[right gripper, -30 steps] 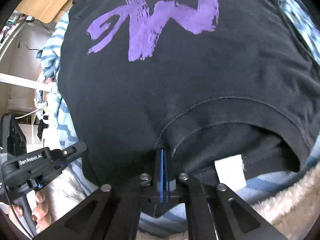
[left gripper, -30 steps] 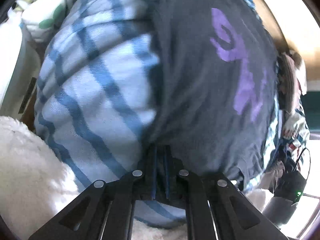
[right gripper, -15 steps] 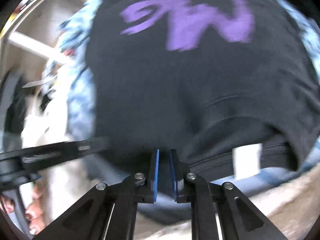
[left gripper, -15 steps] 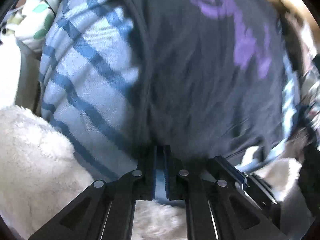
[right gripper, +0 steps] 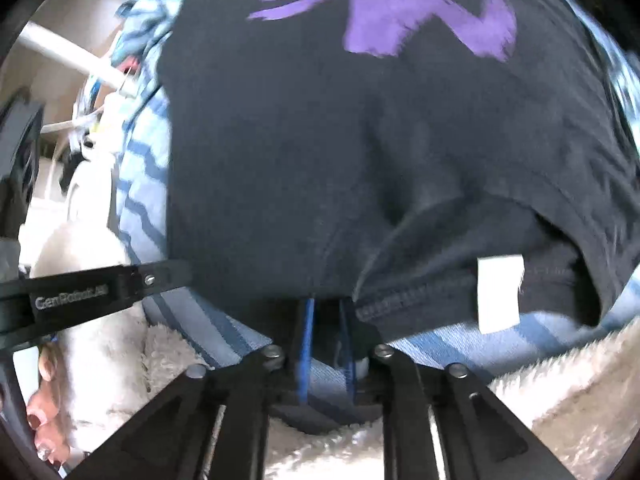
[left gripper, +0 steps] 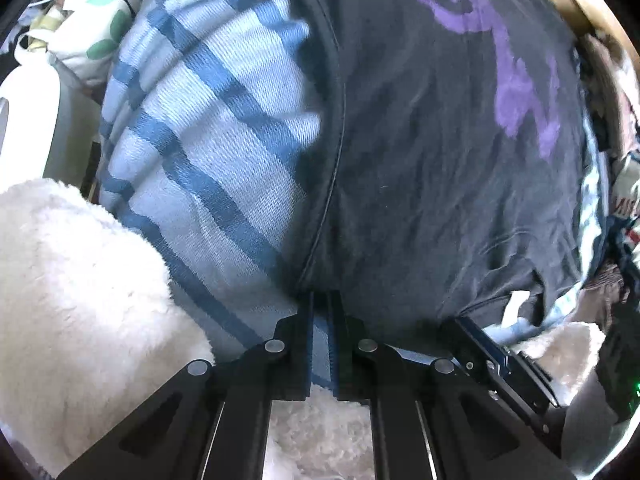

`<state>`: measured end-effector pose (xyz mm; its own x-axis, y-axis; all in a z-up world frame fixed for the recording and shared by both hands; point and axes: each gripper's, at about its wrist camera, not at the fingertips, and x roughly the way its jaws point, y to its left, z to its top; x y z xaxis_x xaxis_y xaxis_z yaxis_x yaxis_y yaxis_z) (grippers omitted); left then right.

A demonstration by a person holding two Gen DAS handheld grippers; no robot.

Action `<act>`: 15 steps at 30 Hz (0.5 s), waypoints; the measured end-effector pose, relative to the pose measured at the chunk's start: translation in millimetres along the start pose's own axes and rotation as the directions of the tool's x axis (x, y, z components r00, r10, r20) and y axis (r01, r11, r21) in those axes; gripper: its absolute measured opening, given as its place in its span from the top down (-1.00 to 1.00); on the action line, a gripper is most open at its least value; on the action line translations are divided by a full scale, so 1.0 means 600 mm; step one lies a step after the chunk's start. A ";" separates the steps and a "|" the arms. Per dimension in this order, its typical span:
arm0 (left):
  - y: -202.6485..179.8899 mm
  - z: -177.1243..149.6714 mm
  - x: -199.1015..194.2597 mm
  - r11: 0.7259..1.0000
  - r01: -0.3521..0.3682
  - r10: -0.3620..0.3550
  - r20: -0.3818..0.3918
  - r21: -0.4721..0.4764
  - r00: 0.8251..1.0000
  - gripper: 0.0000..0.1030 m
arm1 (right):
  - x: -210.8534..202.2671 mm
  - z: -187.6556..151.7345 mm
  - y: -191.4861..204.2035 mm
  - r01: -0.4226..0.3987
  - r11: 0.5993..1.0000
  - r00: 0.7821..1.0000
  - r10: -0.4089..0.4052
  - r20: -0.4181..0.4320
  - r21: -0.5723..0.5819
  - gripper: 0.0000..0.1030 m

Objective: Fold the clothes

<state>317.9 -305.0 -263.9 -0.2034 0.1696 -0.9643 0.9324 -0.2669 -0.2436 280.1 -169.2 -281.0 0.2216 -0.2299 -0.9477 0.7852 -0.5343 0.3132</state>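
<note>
While it lies spread flat with its purple print facing up, the black T-shirt rests on a blue-and-white striped blanket, and that blanket overlaps a white fleecy cover near the cameras. A white label shows inside the shirt's neck opening, at the near edge in the right wrist view.

At the shirt's near hem, the left gripper has its jaws slightly spread, with striped blanket and white fleece visible in the narrow gap between the blue pads; no cloth is pinched there. The right gripper sits just under the collar edge with its jaws parted as well, striped fabric showing between them. Whether either pad tip touches the shirt is hidden by the overhanging hem.

Beyond the blanket, a leaf-patterned cloth lies at the upper left of the left wrist view. Fingers of the person's hand appear at the lower left of the right wrist view, partly cut off. Both views are somewhat blurred toward the edges.
</note>
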 end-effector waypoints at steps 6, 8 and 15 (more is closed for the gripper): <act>0.036 0.012 -0.048 0.973 0.169 -0.154 0.101 -0.160 0.983 0.71 | -0.061 -0.009 0.002 -0.022 1.000 0.992 0.022 0.122 0.001 0.40; 0.046 0.014 -0.046 0.962 0.183 -0.169 0.084 -0.202 0.982 0.01 | -0.076 0.006 0.009 -0.024 1.000 0.990 0.026 0.139 -0.020 0.39; 0.051 0.017 -0.036 0.924 0.248 -0.232 0.092 -0.292 0.968 -0.06 | -0.033 0.007 0.042 0.026 0.993 0.998 -0.019 0.062 -0.118 0.37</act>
<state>348.0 -326.5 -251.5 -0.4403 0.1390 -0.8870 0.8978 0.0721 -0.4344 293.0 -181.5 -253.8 0.1703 -0.2695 -0.9478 0.8536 -0.4402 0.2785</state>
